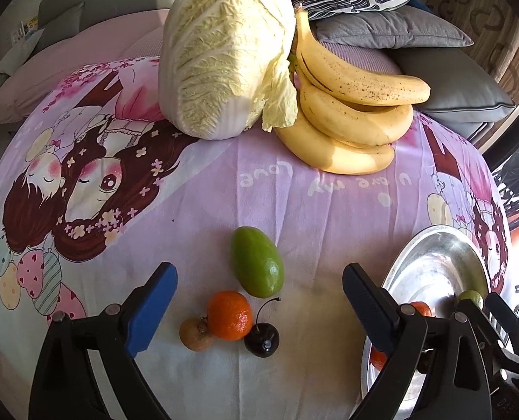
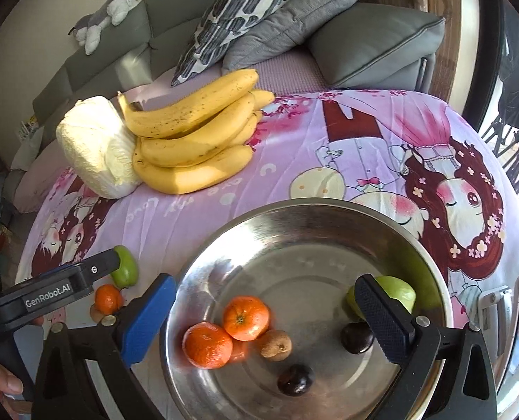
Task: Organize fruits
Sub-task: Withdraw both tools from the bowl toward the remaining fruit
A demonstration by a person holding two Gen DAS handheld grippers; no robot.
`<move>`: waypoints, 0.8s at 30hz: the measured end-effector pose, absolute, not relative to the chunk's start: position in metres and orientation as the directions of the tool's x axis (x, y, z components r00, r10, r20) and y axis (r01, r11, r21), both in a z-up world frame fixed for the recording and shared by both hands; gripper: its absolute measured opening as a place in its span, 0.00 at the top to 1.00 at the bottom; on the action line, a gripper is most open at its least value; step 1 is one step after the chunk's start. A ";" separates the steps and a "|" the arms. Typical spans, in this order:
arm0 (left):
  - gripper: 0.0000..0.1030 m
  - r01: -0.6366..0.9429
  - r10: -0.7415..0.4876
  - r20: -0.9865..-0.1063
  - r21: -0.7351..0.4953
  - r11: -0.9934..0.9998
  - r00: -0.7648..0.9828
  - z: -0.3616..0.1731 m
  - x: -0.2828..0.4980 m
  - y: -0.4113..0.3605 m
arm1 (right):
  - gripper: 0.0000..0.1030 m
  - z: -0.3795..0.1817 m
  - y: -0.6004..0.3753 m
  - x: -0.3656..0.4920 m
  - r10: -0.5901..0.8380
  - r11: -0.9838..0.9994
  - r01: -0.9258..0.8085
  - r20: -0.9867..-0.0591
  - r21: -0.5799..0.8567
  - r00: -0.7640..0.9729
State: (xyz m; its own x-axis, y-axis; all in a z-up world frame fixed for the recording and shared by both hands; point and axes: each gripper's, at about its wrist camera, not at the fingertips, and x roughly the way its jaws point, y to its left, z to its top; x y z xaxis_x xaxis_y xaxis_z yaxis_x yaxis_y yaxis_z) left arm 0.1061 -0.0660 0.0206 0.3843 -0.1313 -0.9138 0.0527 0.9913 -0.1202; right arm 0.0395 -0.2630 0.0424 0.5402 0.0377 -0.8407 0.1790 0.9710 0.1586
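Observation:
My left gripper (image 1: 259, 301) stands open above four loose fruits on the pink cloth: a green mango-shaped fruit (image 1: 257, 266), a tangerine (image 1: 229, 315), a small brown fruit (image 1: 195, 334) and a dark cherry (image 1: 261, 339). Nothing touches its pads. My right gripper (image 2: 270, 318) hangs open over the steel bowl (image 2: 329, 210), empty. In the bowl lie two tangerines (image 2: 246, 317) (image 2: 207, 344), a brown fruit (image 2: 276, 345), two dark fruits (image 2: 295, 379) (image 2: 357, 337) and a green fruit (image 2: 398, 292) partly behind the right finger. The left gripper (image 2: 84, 274) shows at the left edge of the right wrist view.
A napa cabbage (image 1: 224, 56) and a bunch of bananas (image 1: 350, 105) lie at the far side of the cloth-covered table (image 1: 294, 203). Behind them stand a grey sofa with cushions (image 2: 287, 24) and a plush toy (image 2: 105, 10). A person's hand (image 2: 4, 385) holds the left gripper.

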 end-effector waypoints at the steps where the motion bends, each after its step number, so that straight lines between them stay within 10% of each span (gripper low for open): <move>1: 0.07 0.049 -0.132 -0.912 -0.123 0.991 0.388 0.021 0.106 -0.063 | 0.00 0.043 -0.259 0.041 0.054 0.972 0.163 -0.837 0.169 0.545; 24: 0.07 -0.182 -0.073 -0.899 -0.166 0.969 0.433 0.025 0.106 0.050 | 0.00 0.030 -0.149 0.061 0.272 0.962 -0.141 -0.819 0.233 0.505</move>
State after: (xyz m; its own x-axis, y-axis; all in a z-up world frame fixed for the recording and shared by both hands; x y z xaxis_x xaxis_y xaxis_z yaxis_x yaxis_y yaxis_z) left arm 0.1056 0.0500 0.0247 0.4329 -0.0728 -0.8985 -0.1816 0.9692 -0.1660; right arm 0.0615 -0.1489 0.0303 0.5051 0.2723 -0.8190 -0.1409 0.9622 0.2330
